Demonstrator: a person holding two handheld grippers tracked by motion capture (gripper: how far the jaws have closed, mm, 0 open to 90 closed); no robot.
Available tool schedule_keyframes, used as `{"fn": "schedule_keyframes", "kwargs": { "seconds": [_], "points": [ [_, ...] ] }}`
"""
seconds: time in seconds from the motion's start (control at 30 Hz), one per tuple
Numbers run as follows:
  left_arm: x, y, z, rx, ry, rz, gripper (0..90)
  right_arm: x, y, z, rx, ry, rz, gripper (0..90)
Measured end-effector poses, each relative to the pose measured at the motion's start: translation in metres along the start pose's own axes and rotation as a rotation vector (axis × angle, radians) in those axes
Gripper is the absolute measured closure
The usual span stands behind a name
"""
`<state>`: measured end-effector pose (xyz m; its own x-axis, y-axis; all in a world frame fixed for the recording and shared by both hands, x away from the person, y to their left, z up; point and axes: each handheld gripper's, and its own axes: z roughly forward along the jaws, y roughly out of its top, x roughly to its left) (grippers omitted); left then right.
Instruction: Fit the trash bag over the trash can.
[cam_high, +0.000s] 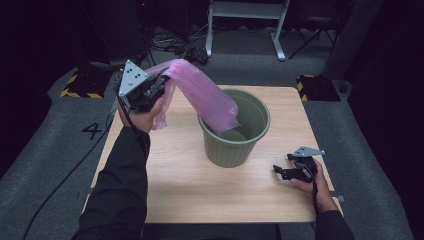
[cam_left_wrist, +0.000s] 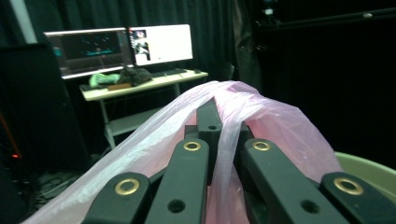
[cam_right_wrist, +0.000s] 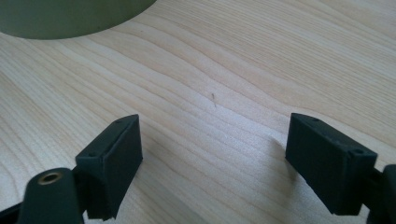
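While the left gripper (cam_high: 159, 82) pinches a pink bag (cam_high: 200, 90) draped into the green bin (cam_high: 235, 145) (jaws pressed together), the right gripper (cam_high: 281, 170) rests spread on the counter (cam_high: 175, 185).

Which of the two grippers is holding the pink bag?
The left gripper, raised beside the green bin, is shut on the pink bag. The right gripper rests open and empty on the table.

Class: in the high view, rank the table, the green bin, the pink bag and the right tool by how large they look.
1. table
2. green bin
3. pink bag, though raised nearer the camera, so bin and bag are unsure
4. right tool
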<state>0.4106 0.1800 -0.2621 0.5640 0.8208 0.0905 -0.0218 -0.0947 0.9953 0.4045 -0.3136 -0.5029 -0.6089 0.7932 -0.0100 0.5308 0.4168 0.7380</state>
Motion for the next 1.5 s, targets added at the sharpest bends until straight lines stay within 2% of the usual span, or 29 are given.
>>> {"fn": "schedule_keyframes", "kwargs": {
  "seconds": [0.3, 0.4, 0.53, 0.67, 0.83, 0.93, 1.1, 1.23, 1.4, 1.43, 1.5],
  "points": [
    [-0.025, -0.028, 0.000, 0.033, -0.129, 0.001, 89.6, 0.000, 0.000, 0.000, 0.000, 0.000, 0.000, 18.7],
    [-0.035, -0.036, 0.001, 0.067, -0.167, 0.031, 89.6, 0.000, 0.000, 0.000, 0.000, 0.000, 0.000, 18.7],
    [-0.043, -0.043, 0.004, 0.102, -0.220, 0.042, 89.5, 0.000, 0.000, 0.000, 0.000, -0.001, 0.000, 18.8],
    [-0.056, -0.047, 0.009, 0.160, -0.277, 0.089, 89.4, 0.000, 0.000, 0.000, 0.001, 0.002, -0.004, 19.5],
    [-0.066, -0.048, 0.012, 0.184, -0.308, 0.113, 89.1, 0.000, 0.001, -0.004, -0.010, 0.009, -0.011, 22.8],
    [-0.070, -0.048, 0.013, 0.201, -0.322, 0.126, 87.8, -0.001, 0.003, -0.010, -0.050, 0.047, 0.019, 24.0],
    [-0.075, -0.048, 0.015, 0.238, -0.338, 0.155, 81.5, 0.005, 0.013, -0.025, -0.111, 0.045, 0.000, 25.0],
    [-0.077, -0.048, 0.015, 0.259, -0.358, 0.169, 79.2, 0.010, 0.016, -0.025, -0.106, 0.045, -0.027, 25.1],
    [-0.080, -0.048, 0.019, 0.290, -0.377, 0.180, 76.7, 0.009, 0.016, -0.025, -0.099, 0.041, -0.025, 25.7],
    [-0.080, -0.047, 0.020, 0.303, -0.379, 0.184, 74.6, 0.009, 0.016, -0.027, -0.109, 0.046, -0.018, 26.1],
    [-0.081, -0.047, 0.022, 0.318, -0.349, 0.191, 66.2, 0.009, 0.019, -0.032, -0.132, 0.058, -0.014, 26.6]
  ]
}}
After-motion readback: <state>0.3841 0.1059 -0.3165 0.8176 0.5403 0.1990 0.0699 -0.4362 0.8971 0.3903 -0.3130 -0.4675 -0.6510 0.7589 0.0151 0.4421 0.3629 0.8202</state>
